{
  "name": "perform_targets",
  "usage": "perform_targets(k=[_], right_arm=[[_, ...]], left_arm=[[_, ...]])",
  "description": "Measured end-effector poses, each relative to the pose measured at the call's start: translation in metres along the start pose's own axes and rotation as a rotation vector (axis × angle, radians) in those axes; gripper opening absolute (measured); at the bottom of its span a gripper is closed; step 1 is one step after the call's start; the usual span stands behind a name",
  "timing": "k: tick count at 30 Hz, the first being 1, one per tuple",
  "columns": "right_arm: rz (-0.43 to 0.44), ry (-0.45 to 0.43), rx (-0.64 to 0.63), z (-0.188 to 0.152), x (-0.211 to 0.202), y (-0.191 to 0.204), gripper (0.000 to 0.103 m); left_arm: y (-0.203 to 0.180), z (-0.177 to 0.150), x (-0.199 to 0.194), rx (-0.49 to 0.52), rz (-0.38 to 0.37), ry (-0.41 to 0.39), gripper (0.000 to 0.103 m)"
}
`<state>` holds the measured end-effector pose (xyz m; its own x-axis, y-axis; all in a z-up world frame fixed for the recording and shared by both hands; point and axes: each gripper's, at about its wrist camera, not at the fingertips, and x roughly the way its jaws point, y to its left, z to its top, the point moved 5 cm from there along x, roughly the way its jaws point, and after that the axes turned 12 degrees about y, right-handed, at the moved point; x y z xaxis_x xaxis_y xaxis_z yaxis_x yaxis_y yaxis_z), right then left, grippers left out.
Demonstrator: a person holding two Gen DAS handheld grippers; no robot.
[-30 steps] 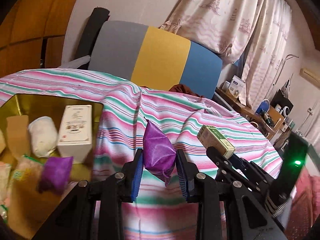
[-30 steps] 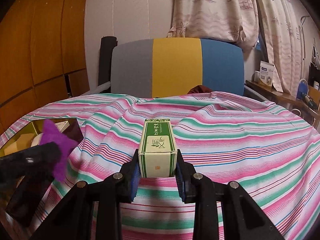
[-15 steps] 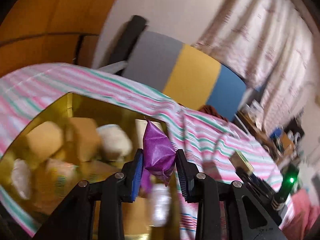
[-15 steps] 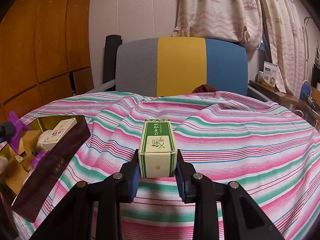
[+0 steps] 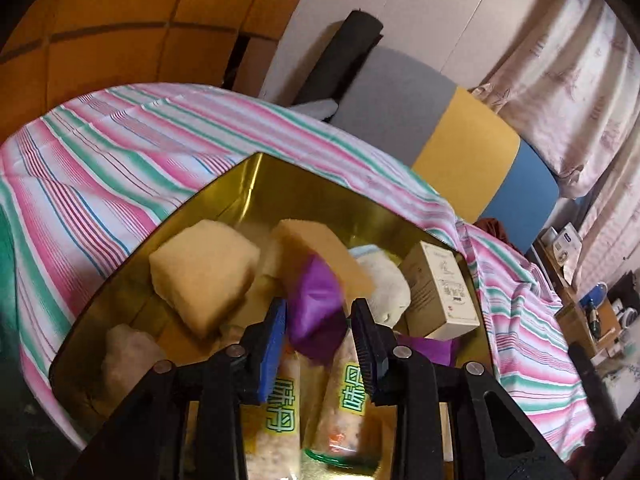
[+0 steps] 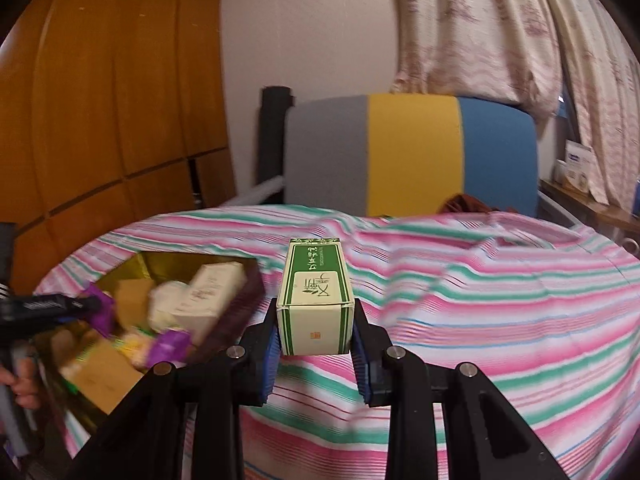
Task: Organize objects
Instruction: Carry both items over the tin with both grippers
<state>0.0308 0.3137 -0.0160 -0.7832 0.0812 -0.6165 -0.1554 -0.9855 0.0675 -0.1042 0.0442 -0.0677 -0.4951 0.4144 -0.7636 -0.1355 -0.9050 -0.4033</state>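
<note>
Gold-lined box [image 5: 256, 184] on the striped cloth [image 5: 100, 168], taken as landmark throughout. Inside the box, from left: a pale wrapped lump [image 5: 128, 360] near the left wall, a tan block [image 5: 204, 272], a second tan block [image 5: 320, 248] tilted beside it, a white roll [image 5: 386, 284], a cream carton [image 5: 444, 288] leaning against the right wall. Toward the near edge of the box, two clear snack packs with green lettering [image 5: 352, 396] lying side by side, and a purple pouch [image 5: 432, 350] at the foot of the cream carton.

Above the middle of the box: left gripper [image 5: 320, 332], jaws parted wide, blue pads clear of the purple packet [image 5: 316, 304] between them; packet blurred, contact with either pad not discernible, resting or falling cannot be told.

Right of the box, over the cloth: right gripper [image 6: 314, 344], jaws clamped on the two long sides of a green-and-cream carton [image 6: 316, 300], carton lengthwise between the pads, printed face up, far end pointing away from the camera. In the right wrist view the box [image 6: 236, 312] sits just left of this carton, contents blurred.

Behind the box: grey, yellow and blue chair back [image 6: 408, 152]; patterned curtain [image 6: 500, 32] above and right of it; wooden panelling [image 6: 100, 100] to the far left.
</note>
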Motion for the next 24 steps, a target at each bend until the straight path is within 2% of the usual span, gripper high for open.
perform_targets(k=[3,5,9,15,24], right_arm=[[0.040,-0.015,-0.036,0.008,-0.005,0.021,0.030],[0.067,-0.017,-0.053,0.012,-0.006,0.034,0.030],[0.124,0.005,-0.083,0.017,-0.001,0.056,0.030],[0.209,0.091,-0.139,0.025,0.023,0.088,0.030],[0.291,0.221,-0.300,0.047,0.071,0.143,0.030]], left_arm=[[0.010,-0.001,0.000,-0.023,0.007,-0.003,0.051],[0.012,-0.003,-0.004,-0.026,0.006,-0.013,0.058],[0.012,-0.011,-0.015,0.005,0.040,-0.051,0.080],[0.012,-0.022,-0.033,0.057,0.090,-0.090,0.100],[0.010,-0.027,-0.050,0.109,0.128,-0.112,0.103]])
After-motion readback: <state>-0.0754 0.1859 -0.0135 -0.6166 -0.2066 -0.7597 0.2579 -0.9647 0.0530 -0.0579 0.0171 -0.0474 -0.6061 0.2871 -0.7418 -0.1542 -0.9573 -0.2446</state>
